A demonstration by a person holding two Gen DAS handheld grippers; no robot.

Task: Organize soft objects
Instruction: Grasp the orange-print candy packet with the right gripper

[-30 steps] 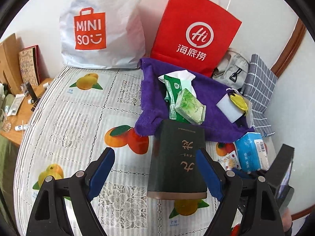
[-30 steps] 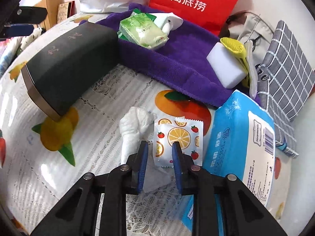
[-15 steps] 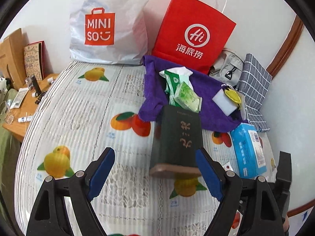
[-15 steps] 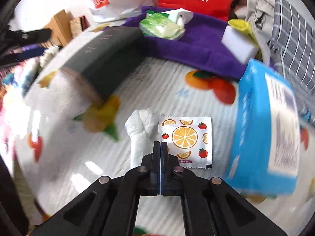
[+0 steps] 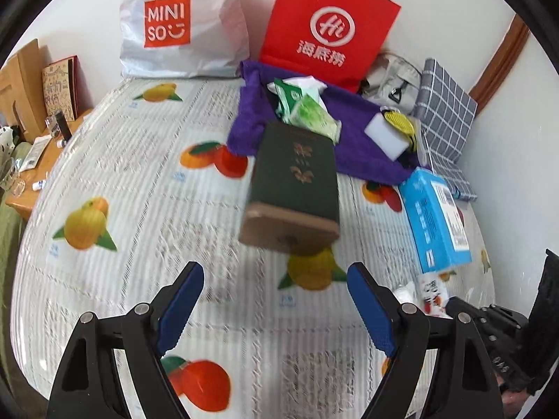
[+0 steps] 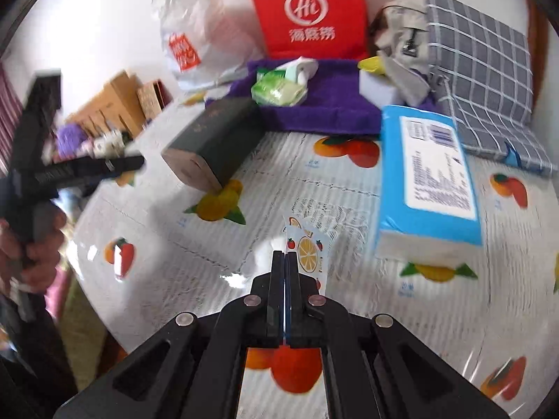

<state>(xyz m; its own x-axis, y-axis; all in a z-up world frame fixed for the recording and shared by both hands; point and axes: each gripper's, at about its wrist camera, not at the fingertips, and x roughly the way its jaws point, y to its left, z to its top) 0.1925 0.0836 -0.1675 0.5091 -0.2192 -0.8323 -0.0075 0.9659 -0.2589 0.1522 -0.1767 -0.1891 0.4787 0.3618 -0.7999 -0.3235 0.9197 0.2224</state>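
The orange-print packet (image 6: 307,249), a flat glossy sachet with citrus slices and tomatoes printed on it, is pinched at its lower edge by the right gripper (image 6: 283,262), whose jaws are clenched together on it; it stands up off the tabletop over the near right part of the fruit-print cloth (image 6: 244,181). Its lower part is hidden behind the jaws. In the left wrist view the packet shows only partly, next to a crumpled white tissue (image 5: 405,291) by the right edge.

The left gripper (image 5: 276,300) hangs above the near middle of the tabletop with its blue-padded jaws released and wide apart, nothing between them.

Just beyond the packet, toward the right edge, lies the blue tissue pack (image 6: 426,174), a soft rectangular block in shiny film with a white label. A dark green box (image 5: 297,181) with gold characters and a tan end face lies mid-tabletop, blurred. Behind it a plush purple towel (image 5: 363,139) at the far right corner carries green wet-wipe packs (image 5: 307,113), a white sponge block (image 5: 386,134) and a yellow brush head (image 5: 398,120). A red paper bag (image 5: 328,28) and a white plastic bag (image 5: 181,28) stand at the far edge; a grey checked fabric (image 6: 482,59) is folded at the right.
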